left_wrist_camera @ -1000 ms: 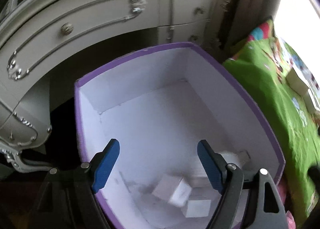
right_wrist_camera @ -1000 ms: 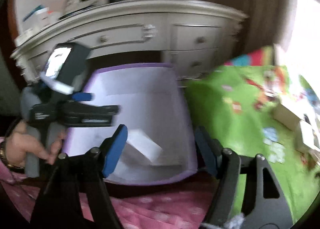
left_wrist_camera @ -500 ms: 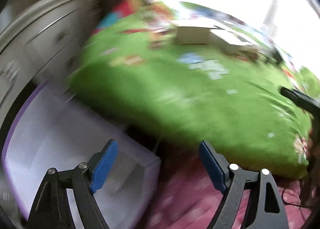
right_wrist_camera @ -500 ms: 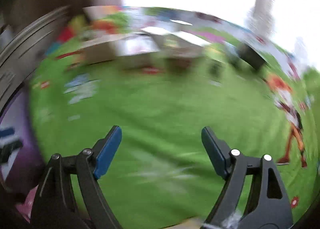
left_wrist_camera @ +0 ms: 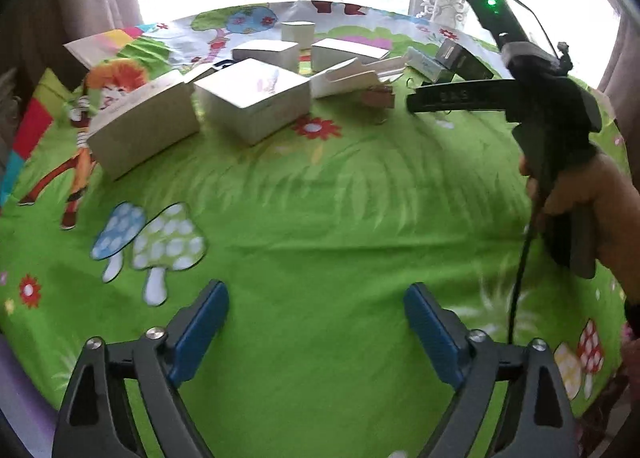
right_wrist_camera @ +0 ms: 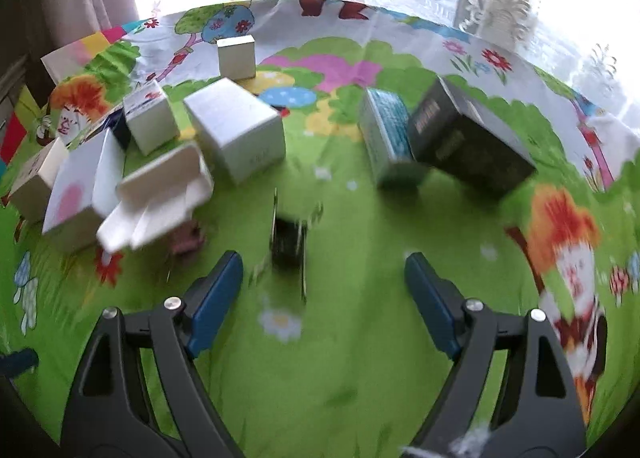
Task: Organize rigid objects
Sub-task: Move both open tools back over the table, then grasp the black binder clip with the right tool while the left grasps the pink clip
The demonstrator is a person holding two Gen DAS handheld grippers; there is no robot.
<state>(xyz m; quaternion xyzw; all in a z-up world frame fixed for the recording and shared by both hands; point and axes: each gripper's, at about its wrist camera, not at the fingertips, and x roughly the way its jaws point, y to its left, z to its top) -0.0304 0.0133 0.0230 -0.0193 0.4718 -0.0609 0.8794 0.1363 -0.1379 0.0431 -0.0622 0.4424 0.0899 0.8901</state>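
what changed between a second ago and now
Both grippers swung away from the purple storage box by the dresser, where small white boxes already lay, and now face the green bedspread with its scattered boxes. The right gripper now hovers near a black binder clip; the left gripper hangs over bare cloth. Nothing was taken hold of. Both grippers stayed open and empty.

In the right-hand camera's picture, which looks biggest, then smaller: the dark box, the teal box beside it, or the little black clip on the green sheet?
As they appear in that view:
1. dark box, the largest
2. teal box, narrower
3. black clip, by far the smallest, though it lies nearest the camera and is blurred
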